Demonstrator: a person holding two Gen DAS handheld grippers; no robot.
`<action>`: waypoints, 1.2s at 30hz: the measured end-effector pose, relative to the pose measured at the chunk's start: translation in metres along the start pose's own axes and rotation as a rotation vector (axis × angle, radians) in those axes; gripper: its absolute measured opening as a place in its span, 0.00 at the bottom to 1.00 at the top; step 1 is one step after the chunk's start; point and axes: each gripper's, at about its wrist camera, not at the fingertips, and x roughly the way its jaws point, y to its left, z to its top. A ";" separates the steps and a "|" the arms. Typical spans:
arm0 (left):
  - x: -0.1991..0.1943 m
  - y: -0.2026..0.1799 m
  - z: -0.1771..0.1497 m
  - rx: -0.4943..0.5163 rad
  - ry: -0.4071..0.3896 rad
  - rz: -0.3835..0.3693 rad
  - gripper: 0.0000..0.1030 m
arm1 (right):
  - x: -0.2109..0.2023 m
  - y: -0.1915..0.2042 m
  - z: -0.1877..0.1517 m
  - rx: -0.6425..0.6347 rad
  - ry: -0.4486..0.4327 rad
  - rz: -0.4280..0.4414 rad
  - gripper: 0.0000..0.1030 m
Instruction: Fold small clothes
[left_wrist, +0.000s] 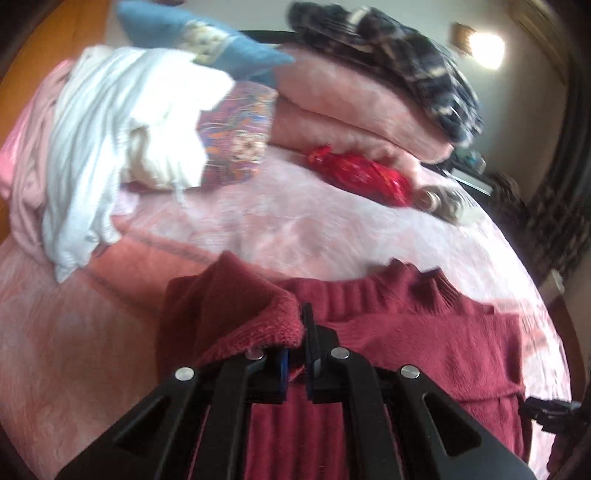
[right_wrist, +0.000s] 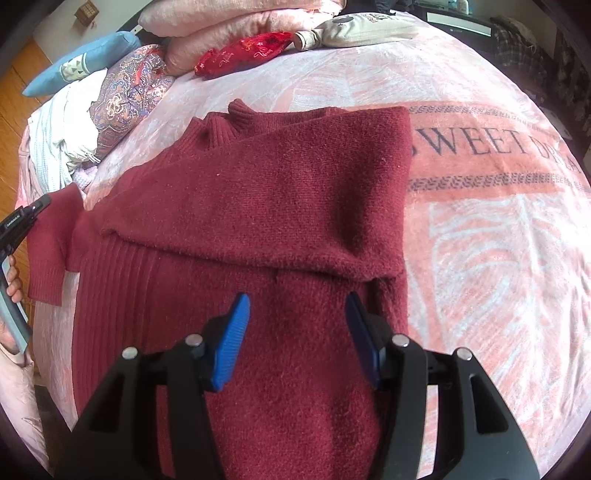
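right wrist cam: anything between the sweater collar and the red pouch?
Nothing: only bare pink blanket between the sweater collar and the red pouch, in the right wrist view.

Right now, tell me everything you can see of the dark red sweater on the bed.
The dark red sweater is a fuzzy knit with a ribbed collar and ribbed side panel. It lies flat on the pink bedspread, one sleeve already folded across its chest. The left gripper has its jaws shut on the other sleeve's cuff, lifting it. The right gripper hovers over the lower body, jaws open.
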 end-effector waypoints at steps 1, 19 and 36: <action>0.008 -0.027 -0.005 0.050 0.015 -0.012 0.06 | -0.001 -0.002 -0.002 0.001 0.000 0.000 0.53; -0.010 0.019 -0.038 -0.250 0.293 -0.383 0.69 | -0.002 0.036 -0.009 -0.074 0.043 0.023 0.54; 0.081 0.060 -0.036 -0.221 0.428 -0.258 0.71 | 0.050 0.270 -0.038 -0.540 0.203 0.189 0.53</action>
